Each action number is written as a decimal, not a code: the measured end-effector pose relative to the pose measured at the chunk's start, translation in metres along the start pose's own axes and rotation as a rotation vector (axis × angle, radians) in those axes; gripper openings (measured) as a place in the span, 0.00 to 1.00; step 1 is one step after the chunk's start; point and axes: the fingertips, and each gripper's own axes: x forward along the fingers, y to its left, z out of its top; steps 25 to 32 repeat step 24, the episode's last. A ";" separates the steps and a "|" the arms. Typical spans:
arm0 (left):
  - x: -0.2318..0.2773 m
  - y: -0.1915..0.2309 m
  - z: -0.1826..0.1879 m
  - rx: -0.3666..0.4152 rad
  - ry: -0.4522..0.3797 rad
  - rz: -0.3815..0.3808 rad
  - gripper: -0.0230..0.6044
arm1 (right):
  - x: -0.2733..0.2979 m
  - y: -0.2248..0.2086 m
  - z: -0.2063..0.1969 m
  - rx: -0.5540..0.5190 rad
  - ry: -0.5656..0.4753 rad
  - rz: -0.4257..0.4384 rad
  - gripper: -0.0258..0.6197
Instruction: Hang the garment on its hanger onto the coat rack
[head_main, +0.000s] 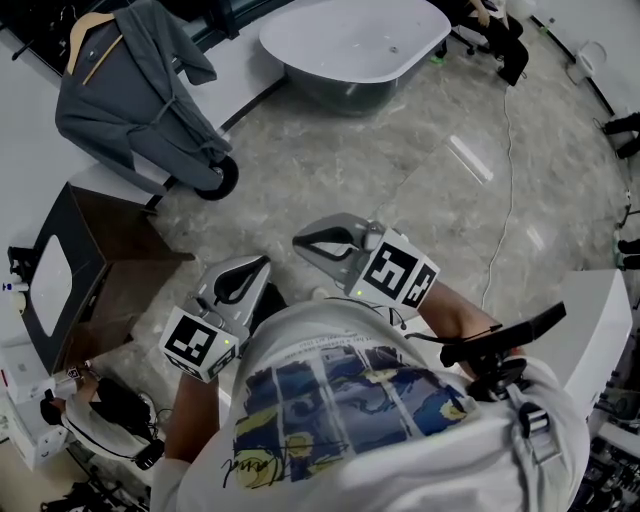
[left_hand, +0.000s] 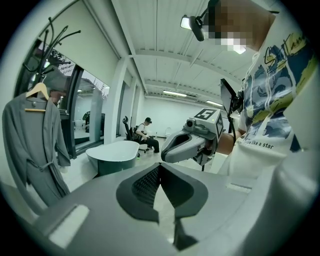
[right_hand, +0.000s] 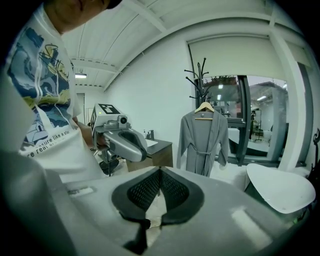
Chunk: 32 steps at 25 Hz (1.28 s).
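Left tongs (left_hand: 159, 167) and right tongs (right_hand: 160, 171) closed, empty; coat rack's hooks (right_hand: 199, 75) show only in gripper views.

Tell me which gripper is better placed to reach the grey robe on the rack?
Probably the left gripper: the robe hangs on its side. The right gripper sits farther across. Both are shut, empty.

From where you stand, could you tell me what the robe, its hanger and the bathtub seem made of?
Robe: soft matte grey cloth, draping in folds. Hanger: likely pale wood, tan in colour. Bathtub: smooth white shell with a sheen, perhaps acrylic or ceramic.
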 end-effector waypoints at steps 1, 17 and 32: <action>0.000 0.000 0.000 0.002 0.001 0.001 0.04 | 0.000 0.001 0.000 -0.002 0.000 0.002 0.04; -0.006 0.016 -0.001 -0.022 0.016 0.016 0.04 | 0.023 0.003 0.008 -0.018 0.013 0.044 0.04; -0.009 0.025 -0.010 -0.041 0.025 0.024 0.04 | 0.034 0.004 0.005 -0.017 0.017 0.056 0.04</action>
